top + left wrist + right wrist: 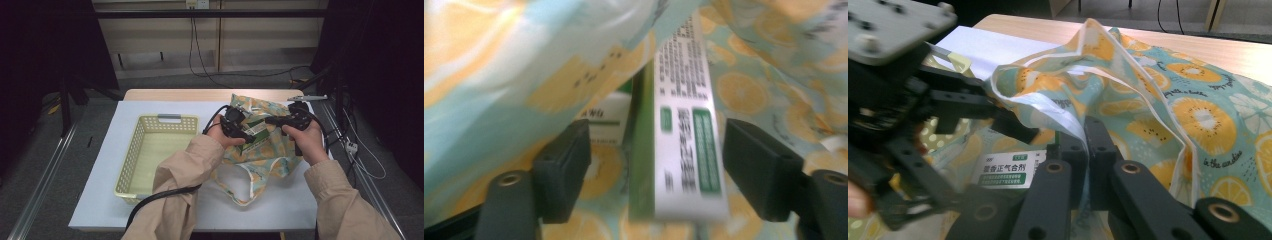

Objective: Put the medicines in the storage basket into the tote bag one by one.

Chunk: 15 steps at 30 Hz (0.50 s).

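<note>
A green and white box (684, 125) sits in the mouth of the fabric bag (265, 155), the one printed with orange fruit slices, lying on the right half of the white table (100, 200). In the left gripper view the box stands on end between the 2 jaws, which are spread apart with a gap on each side, touching nothing. A second box (606, 120) with a green stripe shows just behind it, deeper in the bag. The left gripper (240, 131) reaches into the opening from the left. The right gripper (1087, 150) has its jaws pressed together on the bag's white hem, lifting the edge up. To the left, well apart from the bag, rests a pale yellow basket (131, 155).
</note>
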Each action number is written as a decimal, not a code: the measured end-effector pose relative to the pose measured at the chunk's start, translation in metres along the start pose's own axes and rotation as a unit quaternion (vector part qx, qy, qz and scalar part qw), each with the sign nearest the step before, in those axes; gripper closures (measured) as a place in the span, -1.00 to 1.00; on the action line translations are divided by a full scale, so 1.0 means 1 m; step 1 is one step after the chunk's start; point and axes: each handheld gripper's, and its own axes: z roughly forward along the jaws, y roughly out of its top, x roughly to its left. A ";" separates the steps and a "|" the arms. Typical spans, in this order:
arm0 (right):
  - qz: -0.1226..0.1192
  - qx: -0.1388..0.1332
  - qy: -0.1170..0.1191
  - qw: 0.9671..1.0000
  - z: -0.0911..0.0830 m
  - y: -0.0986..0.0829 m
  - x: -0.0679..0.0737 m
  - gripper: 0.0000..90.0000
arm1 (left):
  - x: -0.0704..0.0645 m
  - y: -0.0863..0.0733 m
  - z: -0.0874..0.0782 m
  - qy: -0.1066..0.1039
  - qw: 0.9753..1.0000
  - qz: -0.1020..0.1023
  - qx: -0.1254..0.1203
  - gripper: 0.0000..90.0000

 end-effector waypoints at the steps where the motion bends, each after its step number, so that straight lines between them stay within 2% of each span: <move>1: -0.001 0.000 0.000 1.000 0.000 0.000 0.000 0.98 | 0.000 -0.002 -0.005 -0.006 1.000 -0.002 -0.002 -0.46; 5: -0.002 0.001 -0.003 1.000 0.001 0.000 0.001 0.98 | 0.001 -0.011 -0.026 -0.007 1.000 0.008 0.002 -0.52; 10: -0.006 0.000 -0.011 1.000 0.001 -0.002 0.001 0.98 | 0.005 -0.021 -0.046 0.003 1.000 0.012 -0.002 -0.56; 15: 0.003 -0.002 -0.025 1.000 -0.003 -0.002 -0.009 0.98 | 0.007 -0.027 -0.059 0.008 1.000 0.010 -0.004 -0.60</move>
